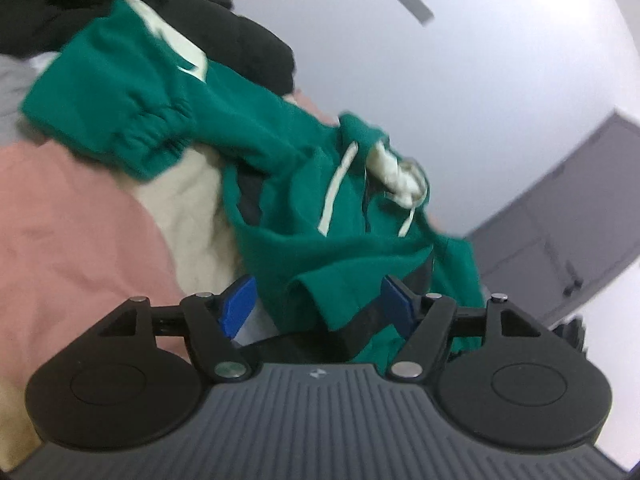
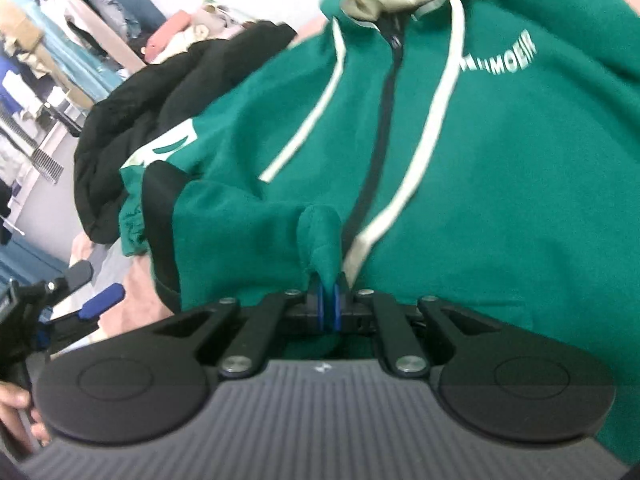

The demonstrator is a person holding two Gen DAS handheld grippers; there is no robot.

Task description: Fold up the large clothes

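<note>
A green zip hoodie [image 2: 500, 168] with white drawstrings and white chest lettering fills the right wrist view. My right gripper [image 2: 329, 304] is shut on a pinched fold of the green hoodie beside the zipper. In the left wrist view the green hoodie [image 1: 304, 208] lies crumpled on the bed, its cuffed sleeve [image 1: 132, 120] to the upper left. My left gripper [image 1: 318, 304] is open, its blue pads wide apart, with a flap of the hoodie lying between them. The left gripper also shows in the right wrist view [image 2: 90, 296] at the lower left.
A pink and cream bedspread [image 1: 72, 216] lies under the clothes. A black jacket [image 2: 132, 128] is piled beside the hoodie. A grey door [image 1: 560, 232] and white wall stand behind. A clothes rack [image 2: 48, 52] is at the far left.
</note>
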